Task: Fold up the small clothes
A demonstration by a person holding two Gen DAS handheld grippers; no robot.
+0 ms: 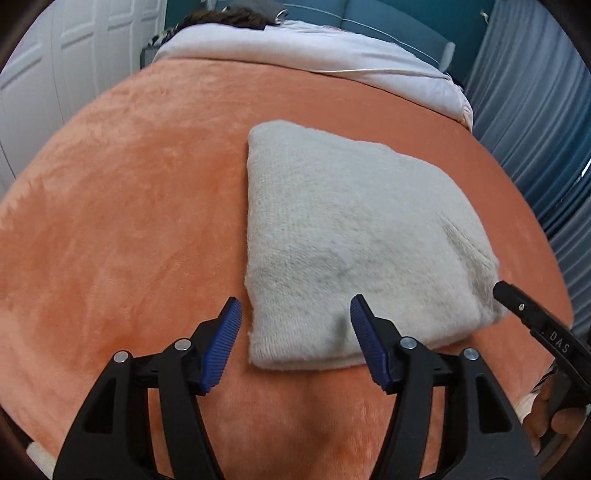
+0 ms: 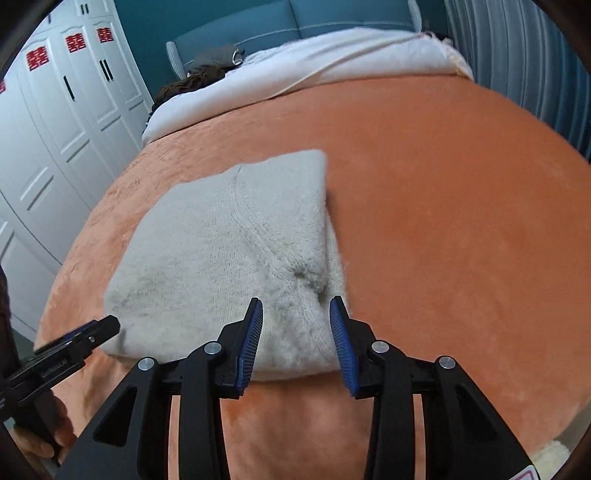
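A fuzzy light-grey knitted garment [image 1: 351,240] lies folded into a compact rectangle on the orange blanket [image 1: 129,203]. My left gripper [image 1: 295,325] is open and empty, over the garment's near left corner. The garment also shows in the right wrist view [image 2: 221,258], with a seam running across its top. My right gripper [image 2: 295,332] is open and empty, over the garment's near right edge. Each gripper shows in the other's view: the right one [image 1: 535,325] at the garment's right corner, the left one [image 2: 74,343] at its left corner.
A white duvet [image 1: 295,48] lies bunched across the far end of the bed, with dark clothing [image 1: 221,18] beyond it. White wardrobe doors [image 2: 55,147] stand to the left. Blue-grey curtains [image 1: 535,129] hang to the right. A teal headboard [image 2: 295,18] is behind.
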